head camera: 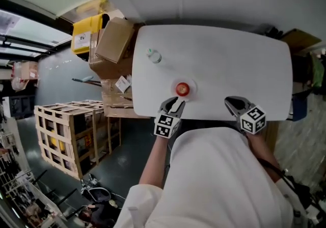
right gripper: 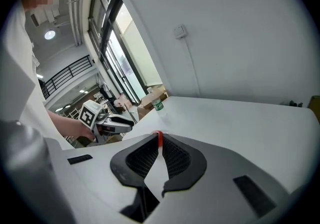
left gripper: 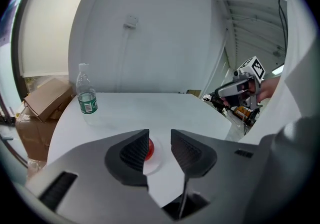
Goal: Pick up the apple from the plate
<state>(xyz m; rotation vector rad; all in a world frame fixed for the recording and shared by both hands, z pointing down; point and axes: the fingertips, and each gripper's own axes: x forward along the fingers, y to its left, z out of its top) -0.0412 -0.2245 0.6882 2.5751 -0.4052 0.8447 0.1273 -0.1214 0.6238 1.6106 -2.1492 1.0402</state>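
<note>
Small round red apple (head camera: 182,89) on white plate (left gripper: 157,158) lies just ahead of L gripper (head camera: 176,102), jaws apart, empty; R gripper (head camera: 235,103) farther off, clenched, empty.

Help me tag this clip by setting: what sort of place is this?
Probably a warehouse or workshop, not a home: a slatted wooden crate and stacked cardboard boxes stand beside the white table.

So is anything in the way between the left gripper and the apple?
No, nothing visible is. The left gripper hangs open just short of the apple on its plate, with only bare table between. The bottle stands well off to one side.
</note>
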